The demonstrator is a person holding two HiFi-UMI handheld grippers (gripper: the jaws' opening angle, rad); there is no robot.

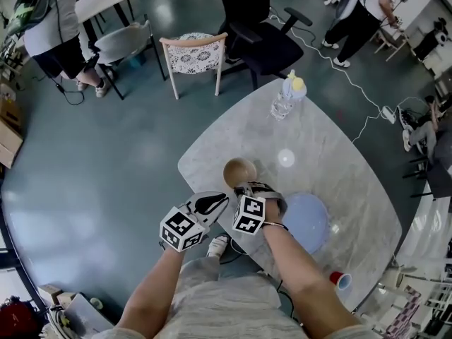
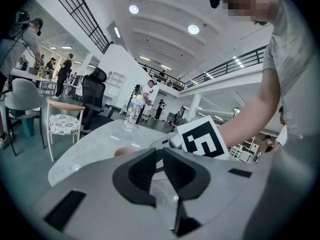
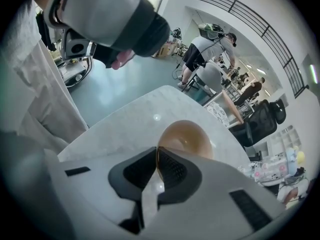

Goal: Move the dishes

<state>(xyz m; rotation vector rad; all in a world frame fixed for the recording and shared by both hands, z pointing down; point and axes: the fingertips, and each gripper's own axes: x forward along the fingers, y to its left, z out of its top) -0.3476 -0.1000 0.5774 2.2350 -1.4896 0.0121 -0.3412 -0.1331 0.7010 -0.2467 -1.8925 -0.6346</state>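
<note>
The job has only just started. The brown bowl (image 1: 239,169) sits on the table (image 1: 332,161), close to the near edge. The right tool (image 1: 244,187) points down at it, and its two jaws are pinched on the near rim of the bowl, with the rim between the dark pads. So the grab looks done. The bowl looks like it still rests on the table, so I think the lifting and carrying are still to do.

The left tool (image 1: 215,202) is just beside the right one, by the table edge. Its jaws have a small gap between them and nothing is in it. It is not helping yet.

A blue plate (image 1: 307,221) lies flat on the table on the right, near the bowl. No tool touches it, so it likely has to be moved too. The pictures do not show where the dishes should go
</note>
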